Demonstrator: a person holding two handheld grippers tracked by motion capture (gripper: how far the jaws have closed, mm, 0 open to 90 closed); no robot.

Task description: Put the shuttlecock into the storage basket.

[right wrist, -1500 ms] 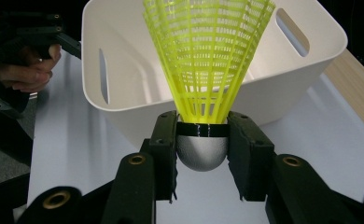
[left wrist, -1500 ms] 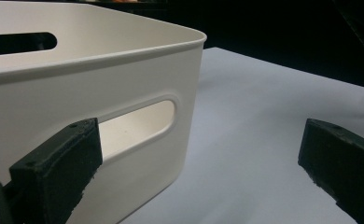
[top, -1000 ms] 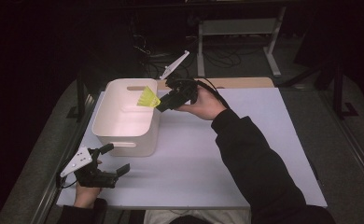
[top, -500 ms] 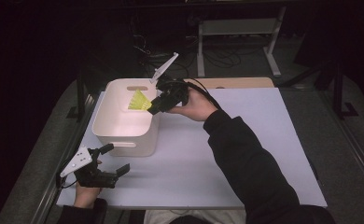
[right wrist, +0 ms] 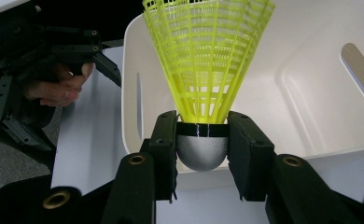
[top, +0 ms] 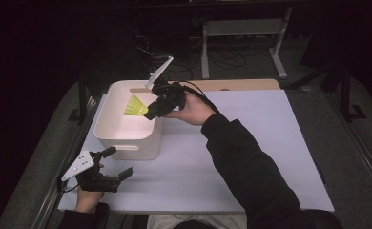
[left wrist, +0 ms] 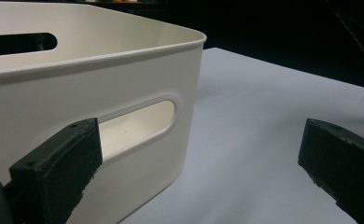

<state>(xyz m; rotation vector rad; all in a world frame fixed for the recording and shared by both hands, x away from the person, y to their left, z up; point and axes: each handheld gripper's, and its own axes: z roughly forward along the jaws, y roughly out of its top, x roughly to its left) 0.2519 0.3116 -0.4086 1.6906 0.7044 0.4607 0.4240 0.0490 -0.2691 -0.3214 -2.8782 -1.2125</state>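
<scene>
- A yellow plastic shuttlecock [right wrist: 203, 70] is held over a white plastic bin [top: 115, 129], just inside the bin's right rim as seen from the high view.
- The shuttlecock has a bright yellow lattice skirt that flares outward from a narrow neck, a thin black band around that neck, and a rounded silver-grey head below the band.
- The right gripper [right wrist: 202, 154] clamps the shuttlecock's head between its two black jaws, one on each side, so the skirt points away from the hand and into the bin.
- The bin is a rounded-corner rectangle with slot handles in its walls; it sits on a pale tabletop [top: 251, 143].
- The left gripper [top: 111, 164] rests on the table near the bin's front corner, its jaws spread wide with nothing between them.
</scene>
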